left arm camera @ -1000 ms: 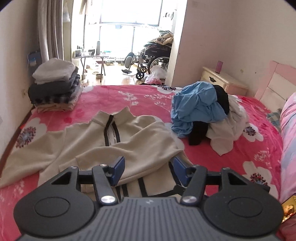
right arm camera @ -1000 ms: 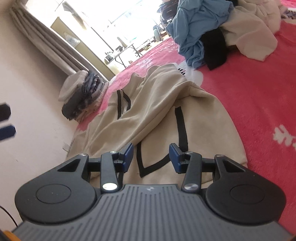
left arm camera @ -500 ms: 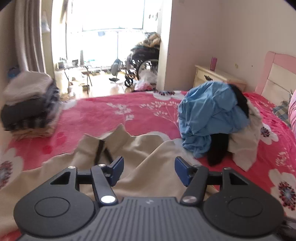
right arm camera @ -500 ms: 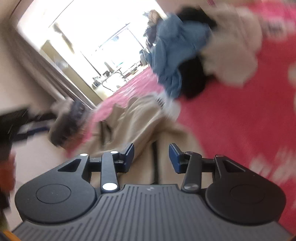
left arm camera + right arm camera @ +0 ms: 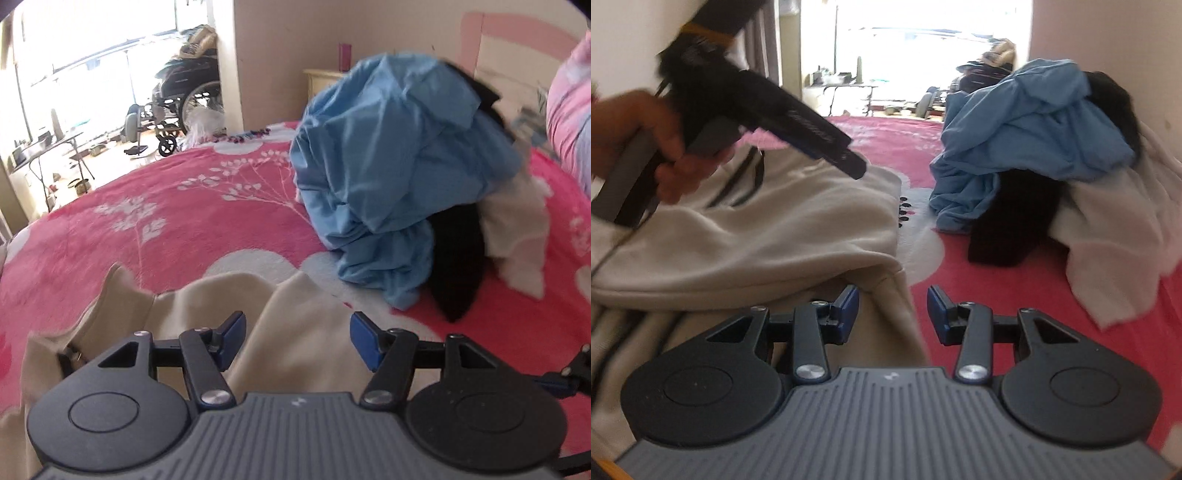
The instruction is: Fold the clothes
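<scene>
No readable writing shows on anything. The cream fleece jacket with black trim (image 5: 750, 229) lies rumpled on the pink floral blanket of the bed (image 5: 177, 206), toward the near left side. In the right wrist view a hand (image 5: 646, 144) grips the left tool (image 5: 297, 341) above the jacket; its blue pads stand wide apart with only jacket fabric beneath them, nothing gripped. The right tool (image 5: 892, 312) hovers over the jacket's near edge, its pads narrower but apart, pressing on nothing. Farther right on the bed sits a heap of unfolded clothes: a light blue garment (image 5: 399, 155) on top, a black garment (image 5: 458, 266) and a white one (image 5: 517, 229) beneath. A wheelchair (image 5: 181, 99) stands beyond the bed's far edge by the bright window.
</scene>
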The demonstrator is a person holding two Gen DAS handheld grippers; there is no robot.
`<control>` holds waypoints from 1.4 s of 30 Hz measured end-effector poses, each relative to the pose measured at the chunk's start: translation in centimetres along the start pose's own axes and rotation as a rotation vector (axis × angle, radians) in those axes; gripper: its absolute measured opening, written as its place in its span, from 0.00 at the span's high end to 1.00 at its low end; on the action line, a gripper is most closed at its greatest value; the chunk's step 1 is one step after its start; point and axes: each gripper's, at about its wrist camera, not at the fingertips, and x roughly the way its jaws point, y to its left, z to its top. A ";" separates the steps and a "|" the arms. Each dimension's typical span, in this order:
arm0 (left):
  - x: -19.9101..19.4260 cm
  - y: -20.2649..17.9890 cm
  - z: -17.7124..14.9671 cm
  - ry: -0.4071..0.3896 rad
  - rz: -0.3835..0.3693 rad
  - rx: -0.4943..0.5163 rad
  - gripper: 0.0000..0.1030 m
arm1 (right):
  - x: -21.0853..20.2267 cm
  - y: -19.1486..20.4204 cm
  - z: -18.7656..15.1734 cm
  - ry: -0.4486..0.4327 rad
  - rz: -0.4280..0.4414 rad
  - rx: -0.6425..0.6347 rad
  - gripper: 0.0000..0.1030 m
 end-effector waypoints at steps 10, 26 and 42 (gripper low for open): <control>4.2 0.0 -0.3 -0.008 0.034 -0.004 0.88 | 2.7 -1.6 -0.2 -0.013 0.099 0.063 0.89; 6.0 0.7 -1.0 -0.081 0.080 -0.171 0.70 | 2.7 -3.1 -2.9 -0.007 -0.021 0.245 0.91; -21.0 13.6 -4.0 -0.216 0.197 -0.471 0.37 | 1.2 -3.5 -2.3 0.008 0.044 0.264 0.60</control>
